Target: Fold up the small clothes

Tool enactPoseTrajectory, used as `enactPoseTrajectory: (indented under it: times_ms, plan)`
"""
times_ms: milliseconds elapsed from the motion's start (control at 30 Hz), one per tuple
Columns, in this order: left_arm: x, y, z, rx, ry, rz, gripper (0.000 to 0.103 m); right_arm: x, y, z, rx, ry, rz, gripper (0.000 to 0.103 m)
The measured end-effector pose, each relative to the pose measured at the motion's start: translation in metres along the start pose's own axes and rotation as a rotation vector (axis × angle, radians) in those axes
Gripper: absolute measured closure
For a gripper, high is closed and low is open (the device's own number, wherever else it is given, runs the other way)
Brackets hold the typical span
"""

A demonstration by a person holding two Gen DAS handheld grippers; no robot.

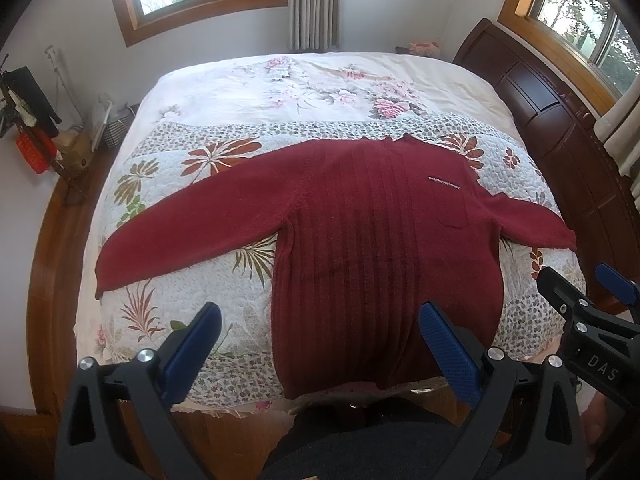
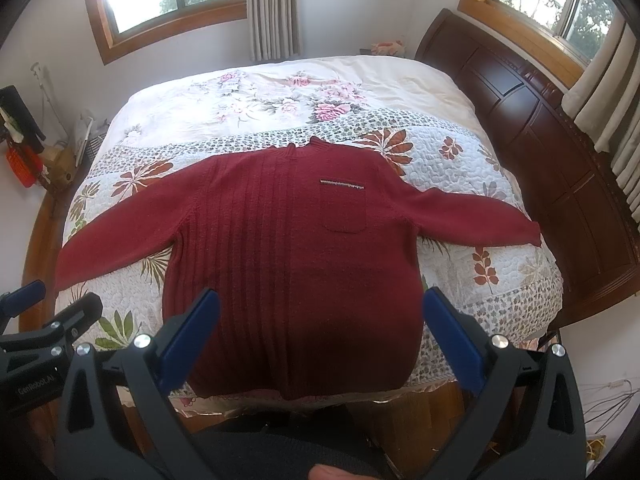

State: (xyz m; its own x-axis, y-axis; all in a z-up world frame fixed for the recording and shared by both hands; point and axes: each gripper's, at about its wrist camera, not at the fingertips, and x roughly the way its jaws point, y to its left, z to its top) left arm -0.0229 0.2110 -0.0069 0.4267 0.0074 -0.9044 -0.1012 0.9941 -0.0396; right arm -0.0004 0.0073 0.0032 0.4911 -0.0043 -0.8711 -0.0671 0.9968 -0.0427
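Both grippers (image 1: 320, 344) (image 2: 322, 332) agape above sweater (image 2: 296, 256) hem.

Dark red ribbed sweater (image 2: 296, 248) on white floral quilt (image 2: 472, 184); blue-padded black tools.

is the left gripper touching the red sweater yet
Cannot tell. In the left wrist view the open left gripper overlaps the red sweater, with no plain contact or gap.
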Motion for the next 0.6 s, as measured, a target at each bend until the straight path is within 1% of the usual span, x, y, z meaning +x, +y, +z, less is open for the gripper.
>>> enactPoseTrajectory:
  times_ms: [267, 300, 600]
  plan:
    - [0.000, -0.001, 0.000, 0.001, 0.000, -0.001, 0.004, -0.004, 0.009, 0.003, -0.006, -0.002, -0.004, 0.002]
    - [0.000, -0.001, 0.000, 0.000, 0.000, 0.000, 0.004, 0.001, -0.005, -0.001, -0.005, -0.004, 0.001, 0.002]
    - [0.000, -0.005, 0.002, 0.006, -0.003, 0.000, 0.004, 0.001, -0.006, -0.002, 0.002, -0.007, 0.000, 0.002]
